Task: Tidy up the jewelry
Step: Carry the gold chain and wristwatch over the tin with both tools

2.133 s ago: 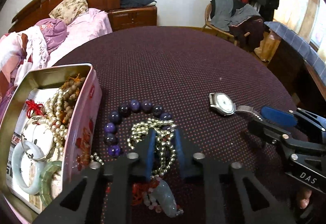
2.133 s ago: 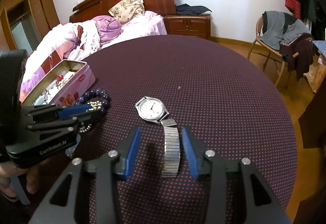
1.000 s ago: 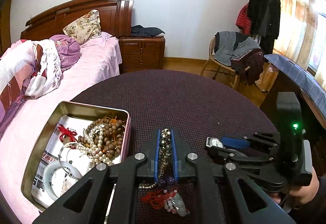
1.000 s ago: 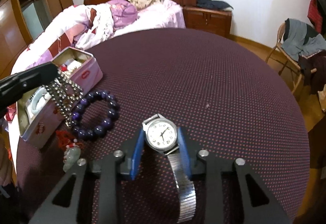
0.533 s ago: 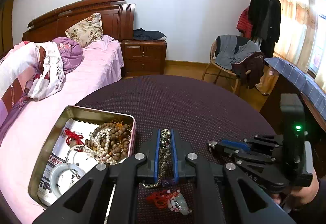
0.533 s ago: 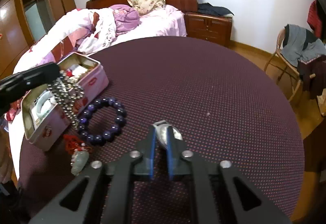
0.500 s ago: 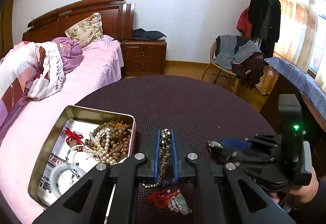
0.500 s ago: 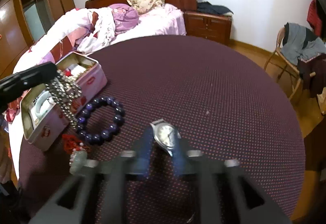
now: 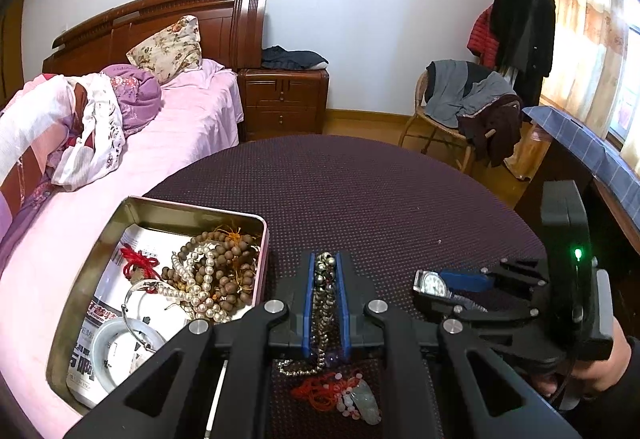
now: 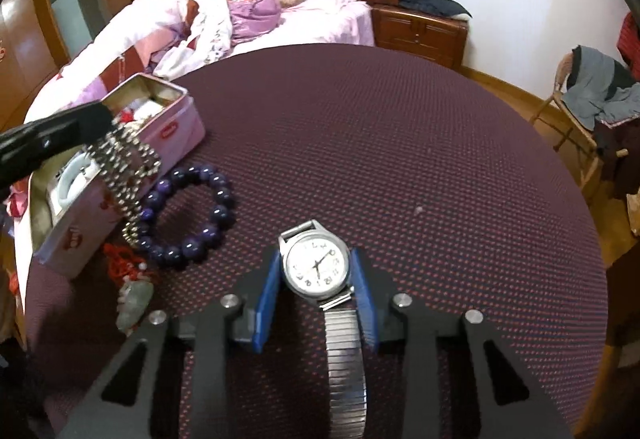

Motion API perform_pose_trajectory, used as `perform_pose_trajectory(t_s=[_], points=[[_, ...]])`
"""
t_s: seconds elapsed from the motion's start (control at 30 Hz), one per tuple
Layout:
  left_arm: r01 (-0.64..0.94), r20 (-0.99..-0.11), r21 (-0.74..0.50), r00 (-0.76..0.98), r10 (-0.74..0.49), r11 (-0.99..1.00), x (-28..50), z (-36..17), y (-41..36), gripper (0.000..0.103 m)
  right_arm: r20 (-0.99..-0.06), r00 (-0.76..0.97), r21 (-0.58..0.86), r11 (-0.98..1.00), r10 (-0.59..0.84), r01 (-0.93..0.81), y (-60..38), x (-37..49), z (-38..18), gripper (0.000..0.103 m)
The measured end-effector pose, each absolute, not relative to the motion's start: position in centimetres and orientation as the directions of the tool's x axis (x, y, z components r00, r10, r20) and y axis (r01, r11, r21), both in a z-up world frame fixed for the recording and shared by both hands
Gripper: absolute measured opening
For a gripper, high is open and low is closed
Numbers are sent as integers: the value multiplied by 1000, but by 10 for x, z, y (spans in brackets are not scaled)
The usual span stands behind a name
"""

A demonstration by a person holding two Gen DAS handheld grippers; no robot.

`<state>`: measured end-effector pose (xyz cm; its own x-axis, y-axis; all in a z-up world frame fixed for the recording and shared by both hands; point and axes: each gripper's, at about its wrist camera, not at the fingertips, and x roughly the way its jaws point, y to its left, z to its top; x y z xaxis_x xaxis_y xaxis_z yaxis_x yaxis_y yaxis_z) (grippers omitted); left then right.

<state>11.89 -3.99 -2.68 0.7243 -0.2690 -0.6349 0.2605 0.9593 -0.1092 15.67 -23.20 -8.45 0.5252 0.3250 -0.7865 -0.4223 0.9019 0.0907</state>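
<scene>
My left gripper [image 9: 325, 271] is shut on a silver bead necklace [image 9: 326, 299] and holds it above the table, to the right of the open pink tin [image 9: 188, 209]. The necklace hangs from it in the right wrist view [image 10: 124, 175]. My right gripper [image 10: 316, 271] is shut on a silver wristwatch [image 10: 314, 265] by its case; the metal band [image 10: 344, 351] trails back between the fingers. The watch also shows in the left wrist view [image 9: 432, 281]. A purple bead bracelet [image 10: 188, 215] and a red-corded jade pendant [image 10: 132, 295] lie on the table.
The tin [image 10: 168, 127] holds wooden beads [image 9: 228, 271], pearls, a red tassel and a jade bangle [image 9: 116, 351]. The round table [image 10: 400, 143] has a dotted maroon cloth. A bed [image 9: 120, 127], a nightstand [image 9: 284, 99] and a chair with clothes [image 9: 468, 107] stand beyond it.
My left gripper closed on the silver necklace and lifted it off the table. My right gripper closed on the watch case and holds it.
</scene>
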Motion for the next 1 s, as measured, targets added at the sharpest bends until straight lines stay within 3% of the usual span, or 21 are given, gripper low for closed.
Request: perform_pose_trajectory(t_s=[0.2,0.47,0.8,1.0], points=[[268,-616,-101,740,-272,958,113,-16,-37,9,-763,548,109,905,342,-412,-234,148,-77,39],[250,-559,-90,788,-257,964,103,16,-14,9,-680,628,82,890,379,-448,-224,137,-26,39],[157,-488,-79,855,-175,984,95,50,38,9,-585,663,64,841,467,-537,-175,136,21,39],[104,-490,-76,862,-128,992,94,46,60,9,-554,647,67,803,524,-592,-140,135,34,39]])
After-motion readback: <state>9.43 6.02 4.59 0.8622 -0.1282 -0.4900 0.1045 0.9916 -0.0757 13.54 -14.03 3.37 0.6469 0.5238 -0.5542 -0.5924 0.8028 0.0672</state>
